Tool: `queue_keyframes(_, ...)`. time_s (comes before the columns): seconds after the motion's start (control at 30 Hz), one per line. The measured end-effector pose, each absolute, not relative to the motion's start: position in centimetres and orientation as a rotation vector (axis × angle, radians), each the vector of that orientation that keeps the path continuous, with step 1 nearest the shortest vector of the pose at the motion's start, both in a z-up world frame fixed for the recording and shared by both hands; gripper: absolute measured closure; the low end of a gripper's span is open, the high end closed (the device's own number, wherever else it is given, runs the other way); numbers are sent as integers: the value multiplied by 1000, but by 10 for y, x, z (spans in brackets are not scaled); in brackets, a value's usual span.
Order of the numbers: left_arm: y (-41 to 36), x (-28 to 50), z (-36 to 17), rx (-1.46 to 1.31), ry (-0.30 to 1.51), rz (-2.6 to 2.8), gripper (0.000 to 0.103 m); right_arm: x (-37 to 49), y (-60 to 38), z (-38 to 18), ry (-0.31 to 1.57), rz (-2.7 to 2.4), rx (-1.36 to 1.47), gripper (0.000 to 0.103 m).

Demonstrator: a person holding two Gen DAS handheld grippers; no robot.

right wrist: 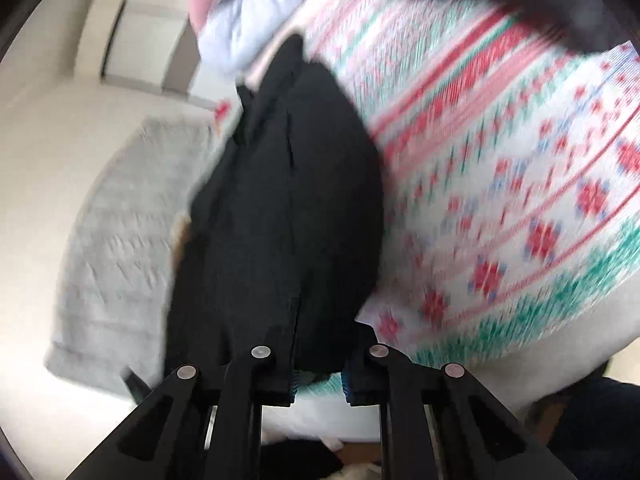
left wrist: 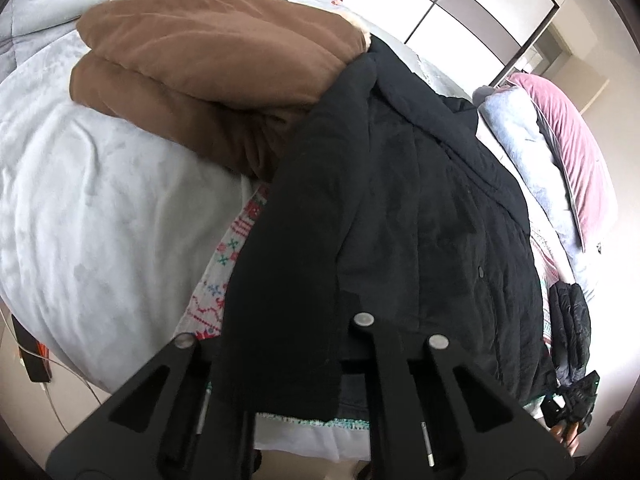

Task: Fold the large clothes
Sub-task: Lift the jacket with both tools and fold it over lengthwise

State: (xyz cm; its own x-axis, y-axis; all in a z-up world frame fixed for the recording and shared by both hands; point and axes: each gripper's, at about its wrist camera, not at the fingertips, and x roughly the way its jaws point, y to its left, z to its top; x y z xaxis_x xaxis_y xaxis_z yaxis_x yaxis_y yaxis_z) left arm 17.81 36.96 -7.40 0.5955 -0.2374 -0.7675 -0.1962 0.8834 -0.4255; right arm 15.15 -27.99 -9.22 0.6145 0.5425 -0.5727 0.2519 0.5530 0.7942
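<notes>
A large black coat (left wrist: 400, 200) lies spread over a patterned red, green and white blanket (left wrist: 224, 264) on the bed. My left gripper (left wrist: 288, 360) is shut on the coat's near hem, and the cloth drapes over and hides the left finger. In the blurred right wrist view, my right gripper (right wrist: 320, 376) holds a hanging black part of the coat (right wrist: 280, 208) between its fingers, above the patterned blanket (right wrist: 520, 200). The right gripper also shows in the left wrist view (left wrist: 572, 404) at the far right, holding a black sleeve.
A folded brown coat (left wrist: 208, 80) lies on the pale grey quilt (left wrist: 100, 208) at the back left. A pink garment (left wrist: 576, 152) and a light blue one (left wrist: 524, 152) lie piled at the right. A grey rug (right wrist: 120, 248) lies on the floor. Wardrobe doors (left wrist: 448, 4) stand behind.
</notes>
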Motion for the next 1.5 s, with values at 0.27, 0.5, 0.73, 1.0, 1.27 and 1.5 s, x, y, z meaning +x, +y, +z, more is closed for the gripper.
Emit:
queue_keyframes(0.27, 377, 158, -32, -608, 767, -96, 95, 154, -298, -9, 648, 232, 967, 98)
queue_keyframes(0.5, 367, 106, 22, -641, 690, -175, 95, 107, -317, 62, 489, 244, 933, 99)
queue_keyframes(0.73, 362, 27, 61, -614, 684, -251, 95, 26, -333, 108, 390, 284, 875, 98)
queue_keyframes(1.0, 371, 19, 74, -765, 648, -247, 95, 10, -331, 127, 338, 293, 842, 98)
queue_keyframes(1.27, 366, 87, 65, -816, 670, -199, 95, 73, -341, 102, 369, 249, 895, 98)
queue_keyframes(1.5, 355, 153, 79, -830, 649, -193, 95, 130, -345, 107, 350, 243, 913, 98)
